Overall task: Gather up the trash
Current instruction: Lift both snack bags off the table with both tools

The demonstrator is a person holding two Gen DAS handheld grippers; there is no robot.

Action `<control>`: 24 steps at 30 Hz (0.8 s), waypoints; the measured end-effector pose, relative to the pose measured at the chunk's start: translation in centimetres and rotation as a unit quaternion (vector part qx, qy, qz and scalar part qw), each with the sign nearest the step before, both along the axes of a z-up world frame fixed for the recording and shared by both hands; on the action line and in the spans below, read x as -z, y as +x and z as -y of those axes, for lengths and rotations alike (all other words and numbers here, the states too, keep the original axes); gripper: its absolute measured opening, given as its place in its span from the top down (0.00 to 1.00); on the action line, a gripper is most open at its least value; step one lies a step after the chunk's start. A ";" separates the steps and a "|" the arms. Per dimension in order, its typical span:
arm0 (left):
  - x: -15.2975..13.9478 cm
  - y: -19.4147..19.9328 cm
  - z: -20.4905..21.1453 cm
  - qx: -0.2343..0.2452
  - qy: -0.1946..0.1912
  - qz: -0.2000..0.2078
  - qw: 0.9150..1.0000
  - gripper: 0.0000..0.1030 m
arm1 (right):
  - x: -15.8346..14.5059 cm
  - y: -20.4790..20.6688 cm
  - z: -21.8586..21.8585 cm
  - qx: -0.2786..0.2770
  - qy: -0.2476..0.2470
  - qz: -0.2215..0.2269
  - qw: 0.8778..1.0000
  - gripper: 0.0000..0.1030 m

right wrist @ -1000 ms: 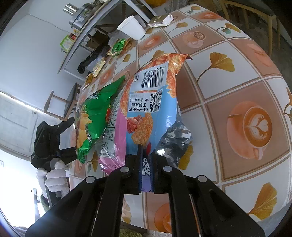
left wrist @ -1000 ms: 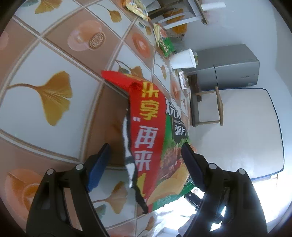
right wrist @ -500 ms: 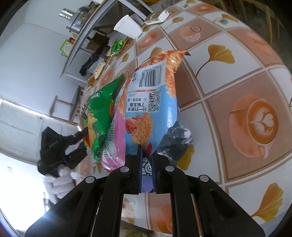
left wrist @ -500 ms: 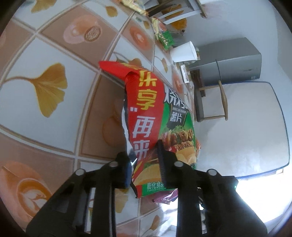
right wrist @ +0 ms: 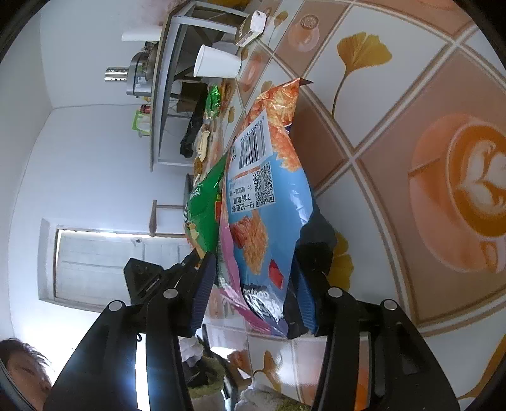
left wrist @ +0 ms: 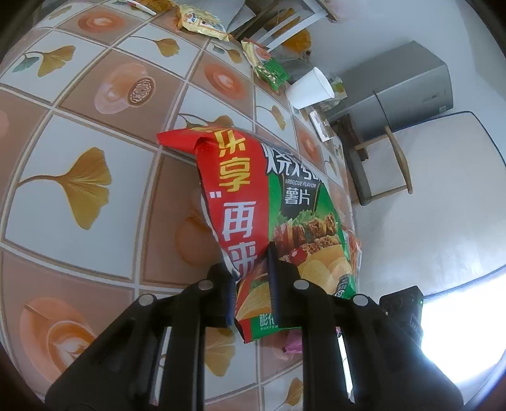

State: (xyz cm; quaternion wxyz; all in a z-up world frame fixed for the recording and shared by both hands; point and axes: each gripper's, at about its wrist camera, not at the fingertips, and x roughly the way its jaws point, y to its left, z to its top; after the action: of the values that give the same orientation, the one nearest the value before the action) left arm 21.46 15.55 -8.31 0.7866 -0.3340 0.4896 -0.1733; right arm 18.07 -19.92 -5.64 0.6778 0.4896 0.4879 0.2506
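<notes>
Lying under both tongs, tiled counter [left wrist: 79,189], closing on the near end of the red-green chip bag [left wrist: 268,202], left tongs [left wrist: 253,284], opening around the loose blue snack bag [right wrist: 268,202] between them, right tongs [right wrist: 253,294], standing far ahead, white paper cup [left wrist: 311,88].

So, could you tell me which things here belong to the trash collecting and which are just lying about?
Job in hand:
- red and green chip bag, left gripper closing on it
- blue snack bag, right gripper opening around it
- green wrapper
- yellow packet
- paper cup

Lying about:
- grey cabinet
- wooden stool
</notes>
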 end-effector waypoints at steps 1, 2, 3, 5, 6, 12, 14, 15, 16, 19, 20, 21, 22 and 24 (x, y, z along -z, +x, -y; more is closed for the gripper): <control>0.0 0.0 0.1 0.001 0.001 0.000 1.000 0.86 | -0.1 0.1 -0.2 -0.001 -0.005 0.001 1.000 0.54; -0.1 -0.1 0.2 0.002 0.001 0.001 1.000 0.86 | -0.3 0.3 -0.4 -0.001 -0.014 0.000 1.000 0.54; -0.1 -0.1 0.3 0.003 0.002 0.001 1.000 0.87 | -0.3 0.5 -0.7 -0.002 -0.019 0.000 1.000 0.54; -0.2 -0.1 0.5 0.004 0.007 0.004 1.000 0.87 | -0.6 0.6 -1.2 -0.004 -0.028 -0.001 1.000 0.54; -0.2 -0.1 0.6 0.005 0.008 0.004 1.000 0.87 | -0.7 0.7 -1.4 -0.004 -0.034 -0.001 0.999 0.54; -0.5 -0.2 0.8 0.009 0.007 0.014 1.000 0.92 | -0.6 1.0 -1.5 0.000 -0.032 -0.001 0.999 0.76; -1.0 -0.4 0.9 0.013 0.003 0.026 1.000 0.94 | -0.9 1.0 -1.6 -0.002 -0.030 0.003 1.000 0.88; -1.3 -0.6 0.9 0.016 0.000 0.032 0.999 0.95 | -1.1 0.9 -1.6 -0.004 -0.024 0.006 1.000 0.92; -1.6 -0.7 0.9 0.019 -0.005 0.039 0.999 0.97 | -1.4 1.0 -1.7 -0.004 -0.023 0.009 1.000 0.94; -2.8 -1.1 0.8 0.021 -0.018 0.059 0.998 0.99 | -2.7 0.7 -1.4 0.000 -0.029 0.028 0.999 0.95; -3.1 -1.3 0.8 0.022 -0.021 0.063 0.998 1.00 | -3.3 0.5 -1.3 0.003 -0.032 0.035 0.999 0.95; -3.6 -1.4 0.8 0.022 -0.026 0.069 0.997 1.00 | -3.7 0.4 -1.2 0.005 -0.035 0.040 0.999 0.95; -3.9 -1.6 0.7 0.021 -0.029 0.073 0.997 1.00 | -4.2 0.3 -1.0 0.007 -0.037 0.044 0.998 0.96; -4.8 -1.9 0.5 0.019 -0.036 0.085 0.996 1.00 | -5.1 0.0 -0.4 0.012 -0.041 0.052 0.998 0.96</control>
State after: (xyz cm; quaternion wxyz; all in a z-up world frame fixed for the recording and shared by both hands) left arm 19.56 15.09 -3.49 0.8093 -0.3368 0.4205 -0.2338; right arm 18.05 -19.48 -0.58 0.7248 0.4534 0.4558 0.2478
